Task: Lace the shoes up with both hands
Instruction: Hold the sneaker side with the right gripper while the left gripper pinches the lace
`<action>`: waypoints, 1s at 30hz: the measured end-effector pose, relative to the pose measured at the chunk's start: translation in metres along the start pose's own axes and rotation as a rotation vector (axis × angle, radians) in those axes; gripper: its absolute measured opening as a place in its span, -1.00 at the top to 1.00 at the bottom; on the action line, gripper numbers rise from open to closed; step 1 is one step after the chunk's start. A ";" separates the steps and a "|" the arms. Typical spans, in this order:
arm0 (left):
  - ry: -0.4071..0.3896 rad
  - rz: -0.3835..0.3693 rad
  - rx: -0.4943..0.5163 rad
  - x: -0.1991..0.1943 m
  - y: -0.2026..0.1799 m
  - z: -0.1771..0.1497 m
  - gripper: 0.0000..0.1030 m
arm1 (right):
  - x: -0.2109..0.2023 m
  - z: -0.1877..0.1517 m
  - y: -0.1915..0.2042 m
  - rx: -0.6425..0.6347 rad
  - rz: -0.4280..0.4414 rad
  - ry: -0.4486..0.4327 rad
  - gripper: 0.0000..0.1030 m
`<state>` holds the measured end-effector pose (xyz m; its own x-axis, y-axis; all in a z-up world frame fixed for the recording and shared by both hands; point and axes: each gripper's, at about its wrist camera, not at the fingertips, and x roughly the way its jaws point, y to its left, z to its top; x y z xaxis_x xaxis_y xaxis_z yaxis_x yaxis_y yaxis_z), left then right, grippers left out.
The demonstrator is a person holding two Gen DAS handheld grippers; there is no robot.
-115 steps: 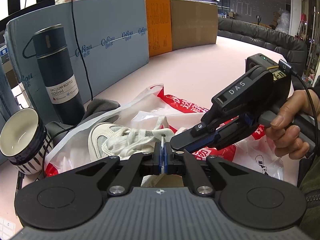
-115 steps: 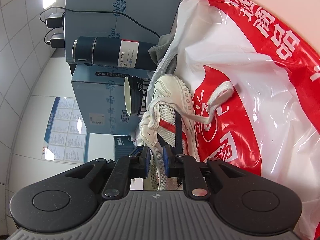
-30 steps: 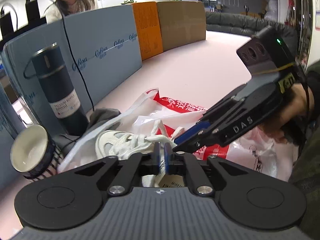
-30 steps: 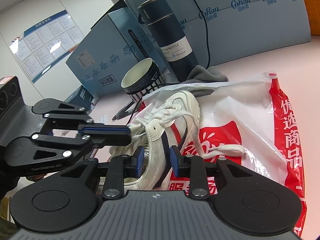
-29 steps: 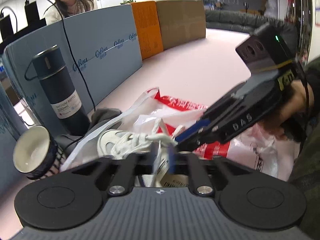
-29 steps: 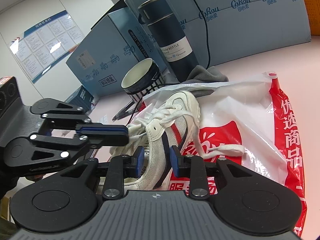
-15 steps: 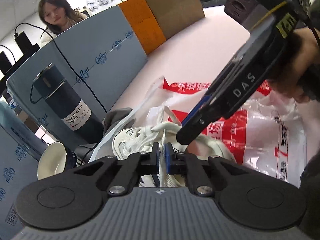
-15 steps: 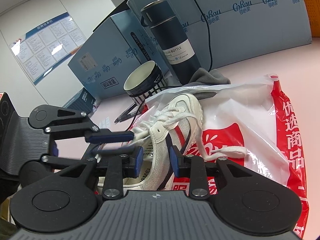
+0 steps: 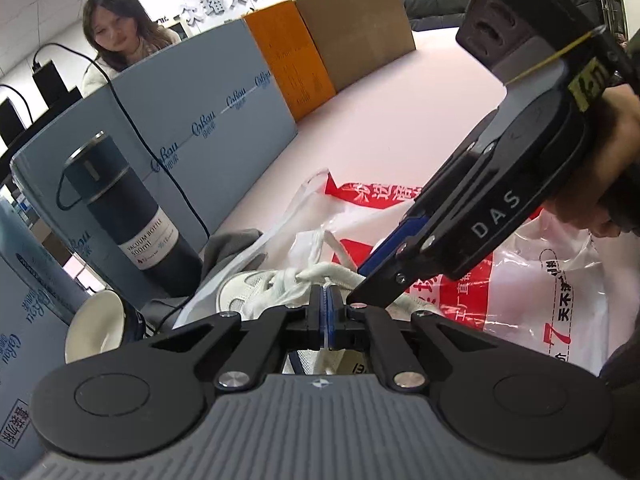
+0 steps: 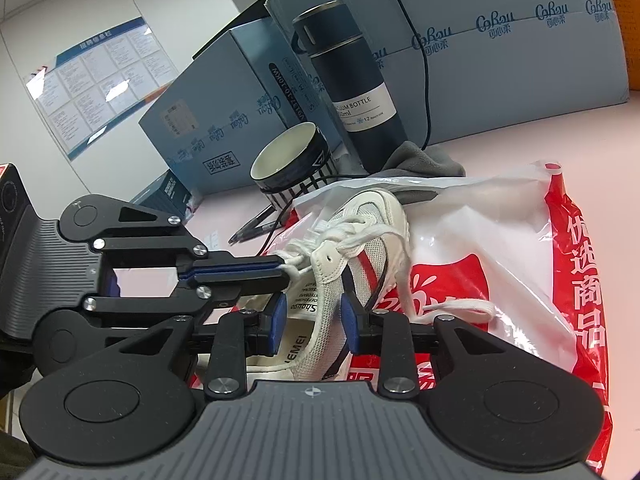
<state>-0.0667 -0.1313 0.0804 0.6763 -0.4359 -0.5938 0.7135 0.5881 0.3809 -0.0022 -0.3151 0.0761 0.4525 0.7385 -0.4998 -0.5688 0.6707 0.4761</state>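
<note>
I pinch a lace (image 10: 294, 266) in my left gripper (image 10: 282, 272), pressed together at the collar of the shoe (image 10: 352, 264) lying on a bag (image 10: 500, 240); my right gripper (image 10: 312, 320) straddles the shoe's side wall. The toe rows look laced; the long lace end lies loose, untied.

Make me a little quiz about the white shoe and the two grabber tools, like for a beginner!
1. True or false: the left gripper is pinching a white shoelace.
2. What does the right gripper straddle? A the dark blue vacuum bottle, B the white mesh sneaker, C the striped ceramic cup.
3. Fill in: the sneaker lies on a red and white plastic ____.

Key: 1 true; 2 B, its side wall sits between the pads; 3 bag.
</note>
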 end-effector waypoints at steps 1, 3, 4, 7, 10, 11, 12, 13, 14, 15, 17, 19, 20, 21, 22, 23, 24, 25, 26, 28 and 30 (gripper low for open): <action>0.004 0.002 -0.002 0.002 0.000 0.000 0.98 | 0.000 0.000 0.000 -0.001 0.001 0.000 0.43; 0.013 0.003 -0.003 0.004 -0.001 0.001 0.98 | 0.000 0.000 0.000 0.001 0.002 0.000 0.43; 0.021 0.006 -0.002 0.006 -0.001 0.001 0.98 | -0.001 -0.001 0.000 0.004 0.003 -0.001 0.43; 0.041 0.015 -0.013 0.010 -0.001 -0.001 0.98 | -0.002 -0.001 -0.002 0.010 0.010 -0.003 0.43; 0.051 0.016 -0.038 0.014 0.003 -0.002 0.98 | -0.003 -0.002 -0.004 0.030 0.016 -0.005 0.43; 0.051 0.013 -0.045 0.015 0.003 -0.002 0.98 | -0.003 -0.002 -0.005 0.035 0.020 -0.006 0.43; 0.052 0.010 -0.054 0.016 0.004 -0.002 0.98 | -0.003 -0.002 -0.005 0.036 0.023 -0.008 0.43; 0.054 0.013 -0.059 0.017 0.004 -0.001 0.98 | -0.004 -0.002 -0.004 0.034 0.026 -0.009 0.43; 0.055 0.016 -0.064 0.017 0.004 -0.001 0.98 | -0.004 -0.002 -0.004 0.033 0.026 -0.011 0.43; 0.052 0.017 -0.069 0.017 0.004 -0.001 0.98 | -0.004 -0.002 -0.004 0.033 0.023 -0.014 0.43; 0.047 0.021 -0.080 0.015 0.004 0.000 0.98 | -0.006 -0.002 -0.004 0.035 0.018 -0.023 0.43; 0.041 0.028 -0.116 0.013 0.007 -0.001 0.98 | -0.006 -0.002 -0.004 0.034 0.027 -0.023 0.43; 0.036 0.031 -0.138 0.012 0.009 -0.001 0.98 | -0.006 -0.002 -0.004 0.034 0.030 -0.020 0.43; 0.029 0.034 -0.160 0.012 0.012 -0.001 0.98 | -0.006 -0.002 -0.004 0.034 0.031 -0.019 0.43; 0.023 0.036 -0.182 0.011 0.014 -0.001 0.98 | -0.006 -0.002 -0.004 0.034 0.032 -0.019 0.43; 0.018 0.034 -0.199 0.010 0.015 0.000 0.98 | -0.006 -0.002 -0.004 0.035 0.032 -0.019 0.43; 0.009 0.042 -0.205 0.010 0.016 0.000 0.98 | -0.006 -0.002 -0.004 0.037 0.033 -0.019 0.43; 0.004 0.049 -0.207 0.009 0.016 0.001 0.98 | -0.006 -0.003 -0.004 0.039 0.034 -0.020 0.43; 0.007 0.047 -0.209 0.009 0.016 0.002 0.98 | -0.006 -0.003 -0.004 0.039 0.034 -0.019 0.43; 0.018 0.042 -0.200 0.011 0.015 0.003 0.98 | -0.006 -0.002 -0.003 0.038 0.034 -0.018 0.43; 0.041 0.010 -0.186 0.013 0.014 0.002 0.97 | -0.005 -0.002 -0.003 0.040 0.036 -0.016 0.43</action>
<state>-0.0477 -0.1307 0.0796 0.6725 -0.4037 -0.6203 0.6579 0.7099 0.2513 -0.0041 -0.3212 0.0760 0.4436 0.7631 -0.4700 -0.5570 0.6455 0.5225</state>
